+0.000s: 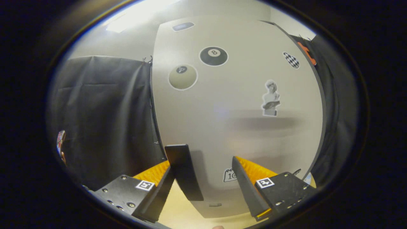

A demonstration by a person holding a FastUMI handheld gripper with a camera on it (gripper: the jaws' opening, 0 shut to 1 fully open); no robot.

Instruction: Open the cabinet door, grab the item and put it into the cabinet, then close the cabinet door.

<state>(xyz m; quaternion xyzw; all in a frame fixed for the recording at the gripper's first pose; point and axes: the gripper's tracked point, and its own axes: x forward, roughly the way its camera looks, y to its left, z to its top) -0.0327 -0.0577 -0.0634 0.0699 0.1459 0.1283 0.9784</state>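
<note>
Gripper view: the white cabinet door (235, 105) fills the centre of the frame, closed, with stickers across it, among them an eight-ball sticker (213, 56) at upper centre and a bust sticker (271, 98) right of centre. Its black handle (184, 171) stands at lower centre, by the door's left edge. The gripper (203, 173) has its fingers apart, the handle between them, just beside the left finger; whether they touch is unclear.

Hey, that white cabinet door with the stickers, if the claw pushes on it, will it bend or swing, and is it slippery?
The door looks like a flat rigid panel, so it should swing as one piece rather than flex. Its face seems smooth and faintly glossy, so pads may slide on it. The open claw sits around the black handle, probably a surer hold.
</note>
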